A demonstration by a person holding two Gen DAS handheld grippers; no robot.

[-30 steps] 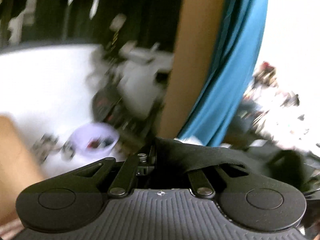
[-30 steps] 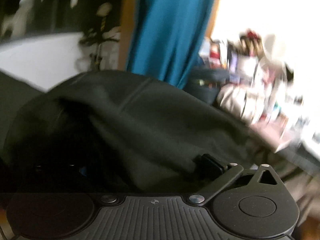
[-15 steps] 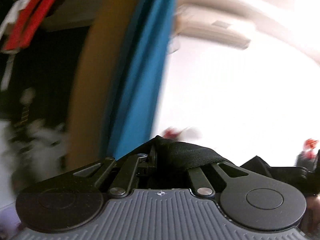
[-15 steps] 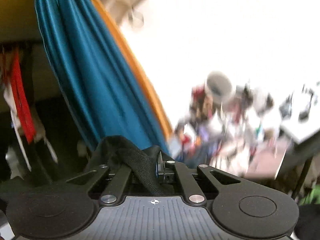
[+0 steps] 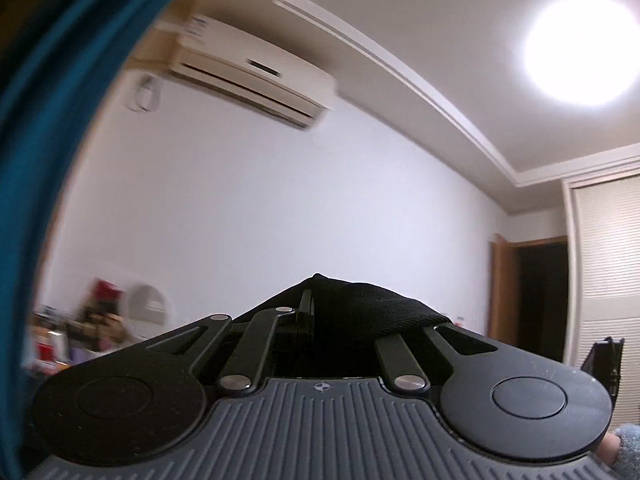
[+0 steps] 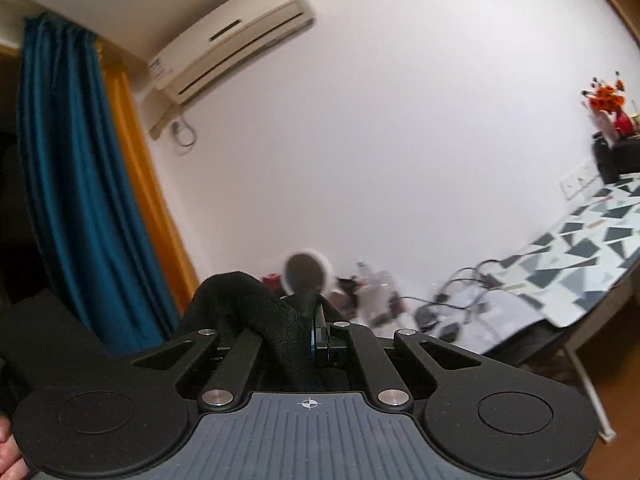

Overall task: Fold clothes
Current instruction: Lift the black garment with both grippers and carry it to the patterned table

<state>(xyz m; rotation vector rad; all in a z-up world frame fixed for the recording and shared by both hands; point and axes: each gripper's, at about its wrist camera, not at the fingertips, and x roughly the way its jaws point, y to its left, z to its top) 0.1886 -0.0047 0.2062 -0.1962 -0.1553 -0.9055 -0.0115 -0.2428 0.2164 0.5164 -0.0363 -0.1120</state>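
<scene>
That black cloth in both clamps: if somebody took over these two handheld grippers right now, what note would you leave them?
Left gripper: shut on the black garment.
Right gripper: shut on the same garment, at another spot.
Where things are: both grippers are raised, facing the white wall and the air conditioner; most of the garment is out of sight.
Done: garment picked up with both grippers.
Left: no fold visible yet; probably lay it flat and fold.

The black cloth (image 5: 372,308) covers the tips of the left gripper (image 5: 310,312), and most of it hangs out of sight. In the right wrist view, black cloth (image 6: 256,304) hides one finger. The small things (image 6: 372,292) by the wall are too blurry to tell. The blue curtain (image 5: 48,128) is cut off at the left edge.
</scene>
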